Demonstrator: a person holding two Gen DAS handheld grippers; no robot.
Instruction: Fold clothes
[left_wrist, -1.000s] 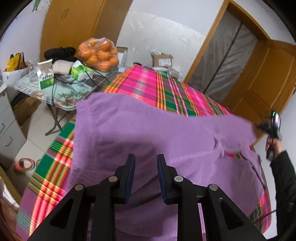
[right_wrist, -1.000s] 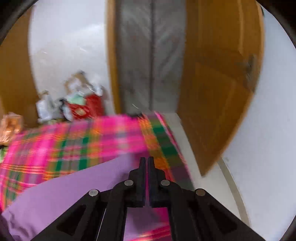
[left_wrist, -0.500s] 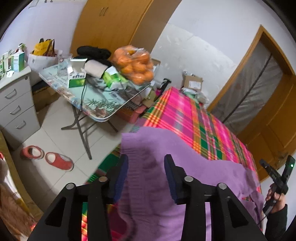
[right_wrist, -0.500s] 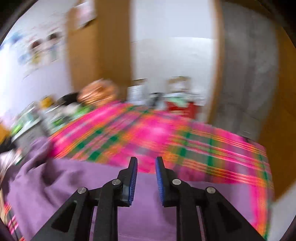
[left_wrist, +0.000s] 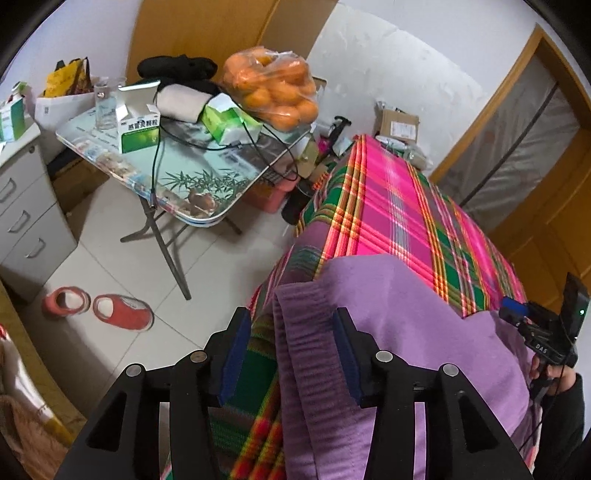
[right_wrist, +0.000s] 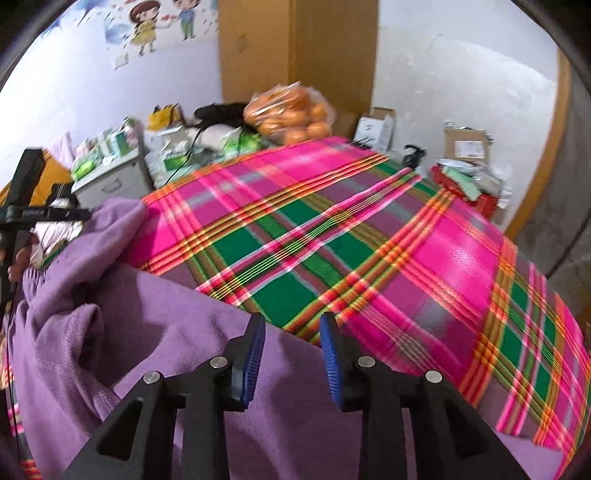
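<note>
I have one purple garment to fold, lying along the near edge of the plaid cloth with its ribbed hem spilling over the corner. My left gripper hangs over that hem with jaws opening, the fabric below the pads but not pinched. My right gripper is likewise opening above the garment's edge, pinching nothing. On the folding table I count one bag of oranges, one glass, one green tissue pack and one green-and-white carton printed with Chinese characters too small for me to read. Two red slippers sit on the floor tiles. The other gripper's body, seen at the left view's edge, reads "DAS". The right view is motion-blurred, so its far clutter is hard to make out.
</note>
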